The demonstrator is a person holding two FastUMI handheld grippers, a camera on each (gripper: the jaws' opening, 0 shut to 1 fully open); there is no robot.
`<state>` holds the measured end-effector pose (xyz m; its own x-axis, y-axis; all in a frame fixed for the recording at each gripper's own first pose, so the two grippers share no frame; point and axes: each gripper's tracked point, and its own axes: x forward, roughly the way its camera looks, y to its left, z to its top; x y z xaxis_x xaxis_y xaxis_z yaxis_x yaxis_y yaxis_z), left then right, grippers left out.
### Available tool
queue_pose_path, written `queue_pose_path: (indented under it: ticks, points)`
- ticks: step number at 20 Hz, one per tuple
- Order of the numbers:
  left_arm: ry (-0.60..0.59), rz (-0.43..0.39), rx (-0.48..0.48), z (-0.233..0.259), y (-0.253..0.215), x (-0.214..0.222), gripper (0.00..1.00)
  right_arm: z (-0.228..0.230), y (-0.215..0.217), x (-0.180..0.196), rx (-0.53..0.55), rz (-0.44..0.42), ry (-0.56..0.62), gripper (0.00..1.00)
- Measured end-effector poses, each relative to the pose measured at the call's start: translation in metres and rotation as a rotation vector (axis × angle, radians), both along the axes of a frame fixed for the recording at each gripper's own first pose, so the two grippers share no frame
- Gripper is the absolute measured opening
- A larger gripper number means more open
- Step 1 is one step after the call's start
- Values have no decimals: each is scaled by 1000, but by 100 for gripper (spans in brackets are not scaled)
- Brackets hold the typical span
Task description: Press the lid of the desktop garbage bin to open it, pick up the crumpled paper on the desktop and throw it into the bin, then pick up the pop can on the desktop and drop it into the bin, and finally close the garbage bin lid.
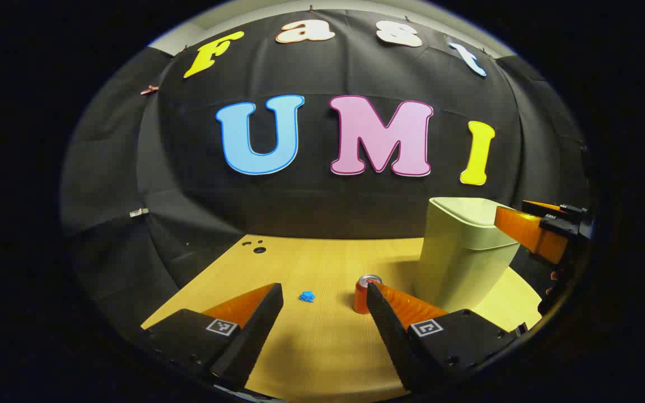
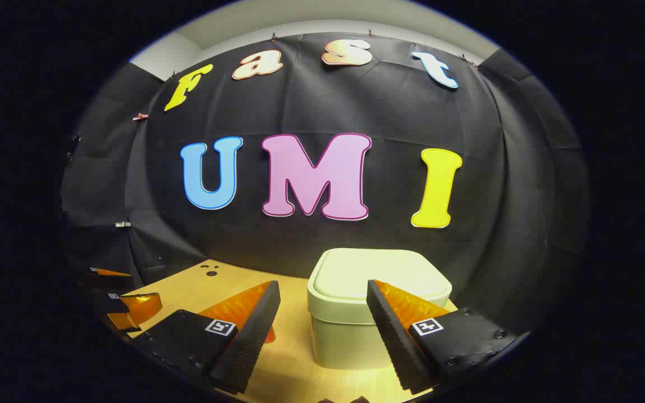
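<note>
A pale bin with its lid down stands at the right of the wooden table. A small blue crumpled paper lies ahead of my left gripper, which is open and holds nothing. An orange pop can stands upright beside the bin, partly hidden by that gripper's right finger. My right gripper is open and hovers just before the bin's lid; whether it touches the lid I cannot tell. From the left gripper view, the right gripper reaches over the bin's top from the right.
Small round holes mark the table's far left corner. The black cloth wall stands close behind the bin. The left gripper shows at the lower left of the right gripper view, low over the table.
</note>
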<state>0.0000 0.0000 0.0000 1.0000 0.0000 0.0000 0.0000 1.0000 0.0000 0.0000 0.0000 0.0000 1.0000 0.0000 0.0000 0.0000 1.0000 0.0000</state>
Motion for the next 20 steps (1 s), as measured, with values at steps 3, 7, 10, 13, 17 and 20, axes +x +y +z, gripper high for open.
queue_pose_path:
  ticks: [3,7,10,13,17,20]
  points:
    - [7,-33,-5,3,0,9,96,-2,-1,1,0,-37,17,98]
    - [11,-50,-26,-1,7,14,96,-11,3,-9,13,-60,62,97]
    - [19,-68,-45,-7,11,13,96,-12,-4,-20,-4,-103,68,98]
    - [38,-92,-41,-17,14,14,96,-14,-1,-25,4,-120,75,98]
    - [52,-110,-39,-22,20,15,96,-20,8,-30,-15,-111,96,98]
    - [67,-118,-44,-28,22,18,96,-18,8,-34,-25,-121,92,98]
